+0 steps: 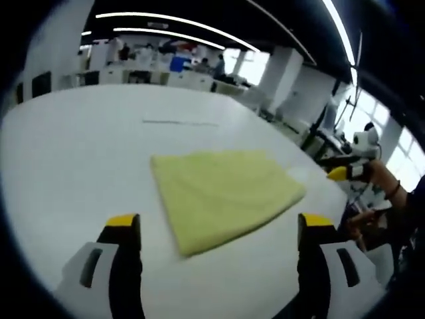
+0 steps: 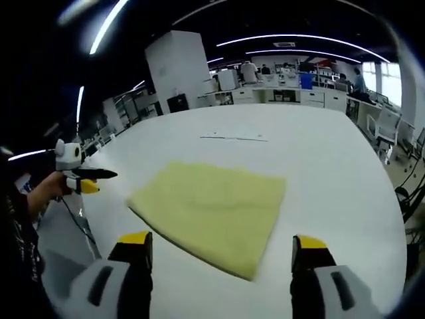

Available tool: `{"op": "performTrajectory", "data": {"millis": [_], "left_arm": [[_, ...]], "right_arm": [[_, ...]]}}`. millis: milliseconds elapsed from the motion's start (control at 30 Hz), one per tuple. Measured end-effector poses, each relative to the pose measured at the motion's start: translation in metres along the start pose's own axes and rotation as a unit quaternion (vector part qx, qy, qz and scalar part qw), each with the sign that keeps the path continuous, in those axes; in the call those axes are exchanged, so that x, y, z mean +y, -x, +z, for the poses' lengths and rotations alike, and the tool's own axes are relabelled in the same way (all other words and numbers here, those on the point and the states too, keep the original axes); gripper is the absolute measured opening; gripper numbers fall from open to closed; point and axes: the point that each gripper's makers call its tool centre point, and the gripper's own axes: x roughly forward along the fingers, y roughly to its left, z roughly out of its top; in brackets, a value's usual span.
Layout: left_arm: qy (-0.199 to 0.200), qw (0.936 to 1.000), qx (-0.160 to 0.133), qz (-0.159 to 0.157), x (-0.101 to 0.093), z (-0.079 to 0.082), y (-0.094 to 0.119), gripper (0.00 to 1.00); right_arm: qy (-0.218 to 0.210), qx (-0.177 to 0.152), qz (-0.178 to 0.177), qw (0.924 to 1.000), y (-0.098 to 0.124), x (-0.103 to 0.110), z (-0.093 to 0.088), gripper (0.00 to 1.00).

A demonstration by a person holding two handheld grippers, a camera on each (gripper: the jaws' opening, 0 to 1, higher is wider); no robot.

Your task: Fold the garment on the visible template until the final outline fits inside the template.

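A pale yellow garment (image 1: 226, 196) lies folded into a rough rectangle on the white table (image 1: 73, 153). My left gripper (image 1: 219, 224) hovers over the garment's near corner, its jaws wide apart and holding nothing. At the right edge of that view a hand holds the right gripper (image 1: 346, 172) off the table's side. In the right gripper view the garment (image 2: 212, 212) sits just ahead of my right gripper (image 2: 222, 242), which is open and empty. There the left gripper (image 2: 83, 181) shows at the far left. A faint thin line (image 2: 232, 137) marks the table (image 2: 332, 166) beyond the garment.
The same faint line (image 1: 179, 121) lies behind the garment in the left gripper view. Desks, shelves and people (image 2: 292, 76) fill the room past the table's far edge. Chairs (image 2: 392, 133) and cables stand off the right side.
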Motion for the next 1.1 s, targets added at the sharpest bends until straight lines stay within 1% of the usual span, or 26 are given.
{"op": "performTrajectory", "data": {"millis": [133, 233, 333, 367, 467, 567, 700, 800, 1100], "left_arm": [[0.001, 1.0000, -0.008, -0.002, -0.004, 0.005, 0.006, 0.99], [-0.002, 0.9999, -0.014, 0.002, -0.004, 0.008, 0.010, 0.99], [-0.012, 0.9996, -0.018, 0.018, 0.003, 0.011, 0.013, 0.99], [-0.016, 0.9994, -0.015, 0.026, 0.006, 0.011, 0.014, 0.99], [-0.012, 0.9989, -0.017, 0.043, 0.014, 0.013, 0.016, 0.99], [-0.005, 0.9983, -0.025, 0.053, 0.018, 0.015, 0.019, 0.99], [-0.011, 0.9985, -0.016, 0.050, 0.015, 0.012, 0.021, 0.99], [-0.022, 0.9981, -0.006, 0.057, 0.016, 0.007, 0.023, 0.99], [-0.026, 0.9979, 0.002, 0.059, 0.013, 0.001, 0.024, 0.99]], "right_arm": [[0.006, -0.010, 0.000, 0.9999, 0.005, 0.007, 0.005, 0.94], [0.011, -0.012, 0.002, 0.9999, 0.008, 0.011, 0.007, 0.98], [0.018, -0.014, -0.006, 0.9997, 0.011, 0.012, 0.007, 0.99], [0.019, -0.013, -0.006, 0.9997, 0.011, 0.013, 0.006, 0.99], [0.018, -0.006, -0.002, 0.9998, 0.009, 0.016, 0.002, 0.99], [0.021, -0.002, -0.013, 0.9997, 0.008, 0.016, -0.002, 0.99], [0.028, -0.003, -0.021, 0.9994, 0.008, 0.015, -0.003, 0.99], [0.033, -0.008, -0.023, 0.9992, 0.008, 0.016, -0.001, 0.99], [0.030, -0.012, -0.025, 0.9991, 0.009, 0.014, 0.000, 0.99]]}}
